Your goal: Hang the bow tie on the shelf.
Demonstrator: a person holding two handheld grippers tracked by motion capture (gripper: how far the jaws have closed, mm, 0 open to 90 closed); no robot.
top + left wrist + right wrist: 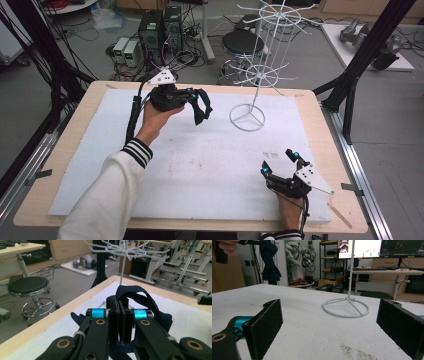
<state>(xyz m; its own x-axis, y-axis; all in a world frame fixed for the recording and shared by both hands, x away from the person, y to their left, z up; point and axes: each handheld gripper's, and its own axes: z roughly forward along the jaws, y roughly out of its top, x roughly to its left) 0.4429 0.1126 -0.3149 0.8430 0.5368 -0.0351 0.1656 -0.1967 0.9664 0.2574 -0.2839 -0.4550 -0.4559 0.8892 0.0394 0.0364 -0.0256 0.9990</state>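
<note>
Left gripper, upper centre, clenched on dark cloth beside white wire rack. Right gripper, lower right, released. Closed jaws clearest from left gripper view.

I count: grippers 2 – left gripper, right gripper | dark cloth 1 | white wire rack 1 | white mat 1 | tabletop 1 | stool 1
</note>
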